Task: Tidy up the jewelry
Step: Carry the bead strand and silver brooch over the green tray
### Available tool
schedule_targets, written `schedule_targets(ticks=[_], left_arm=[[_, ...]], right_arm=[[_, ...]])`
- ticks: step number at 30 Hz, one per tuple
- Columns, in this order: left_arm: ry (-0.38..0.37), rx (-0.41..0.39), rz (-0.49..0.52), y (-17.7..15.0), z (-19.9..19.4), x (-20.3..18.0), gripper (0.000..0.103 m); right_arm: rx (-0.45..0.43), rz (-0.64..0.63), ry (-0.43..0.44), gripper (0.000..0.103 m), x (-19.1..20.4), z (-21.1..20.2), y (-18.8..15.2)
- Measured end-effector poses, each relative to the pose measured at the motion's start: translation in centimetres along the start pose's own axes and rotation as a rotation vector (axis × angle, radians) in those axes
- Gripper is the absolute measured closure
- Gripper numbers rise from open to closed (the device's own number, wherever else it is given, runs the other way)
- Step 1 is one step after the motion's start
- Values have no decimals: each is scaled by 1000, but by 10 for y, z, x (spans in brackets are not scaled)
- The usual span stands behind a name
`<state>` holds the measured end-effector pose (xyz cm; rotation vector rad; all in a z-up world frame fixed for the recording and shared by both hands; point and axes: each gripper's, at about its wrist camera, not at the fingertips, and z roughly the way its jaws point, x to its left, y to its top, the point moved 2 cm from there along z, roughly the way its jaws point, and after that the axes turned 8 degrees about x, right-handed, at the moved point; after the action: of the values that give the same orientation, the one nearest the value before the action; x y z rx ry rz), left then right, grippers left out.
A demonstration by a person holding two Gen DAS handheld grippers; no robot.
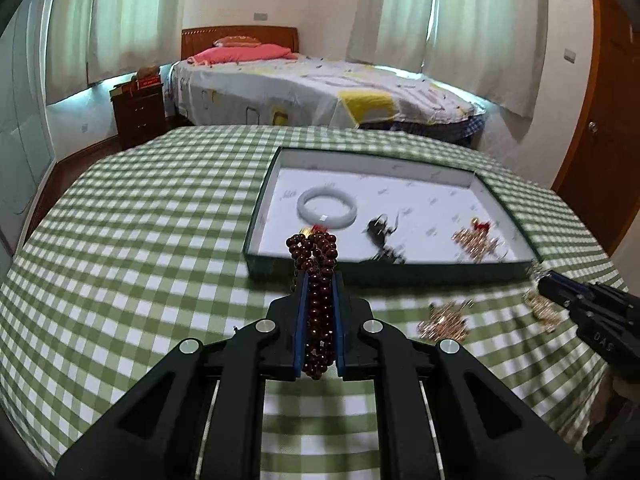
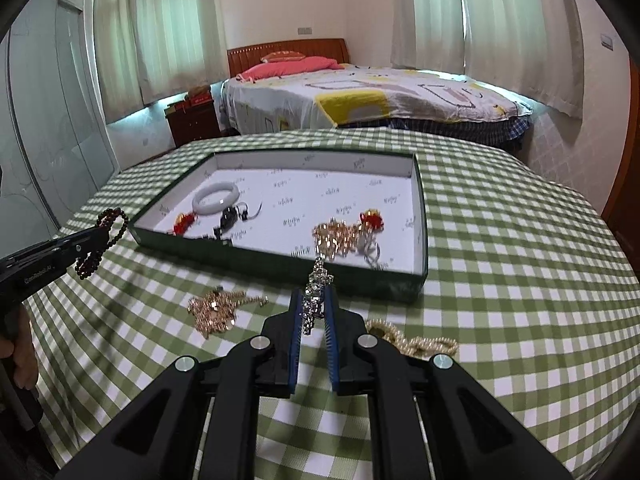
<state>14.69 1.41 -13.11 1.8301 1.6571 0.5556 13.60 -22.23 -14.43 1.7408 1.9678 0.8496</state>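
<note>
My left gripper (image 1: 318, 276) is shut on a dark red bead bracelet (image 1: 318, 312), held above the cloth just before the near wall of the green tray (image 1: 400, 274). In the right wrist view the bracelet (image 2: 102, 244) hangs from the left gripper (image 2: 94, 236) at the tray's left corner. My right gripper (image 2: 316, 296) is shut on a silver chain (image 2: 316, 292) near the tray's front wall (image 2: 280, 268). The tray holds a white bangle (image 2: 216, 198), a black piece (image 2: 230, 218), gold jewelry (image 2: 336, 236) and red ornaments (image 2: 372, 220).
A gold chain pile (image 2: 218, 310) and a pearl-like strand (image 2: 416, 342) lie on the green checked tablecloth (image 2: 500, 280) before the tray. The right gripper shows in the left wrist view (image 1: 544, 276). A bed (image 2: 360, 96) and nightstand (image 2: 192, 120) stand beyond the table.
</note>
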Motion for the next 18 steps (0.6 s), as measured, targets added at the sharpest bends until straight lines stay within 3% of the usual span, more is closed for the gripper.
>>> schedule_targets(ticks=[18], left_arm=[[-92, -104, 93, 86, 24, -58, 92]], right_arm=[[-125, 0, -8, 91, -9, 2, 77]])
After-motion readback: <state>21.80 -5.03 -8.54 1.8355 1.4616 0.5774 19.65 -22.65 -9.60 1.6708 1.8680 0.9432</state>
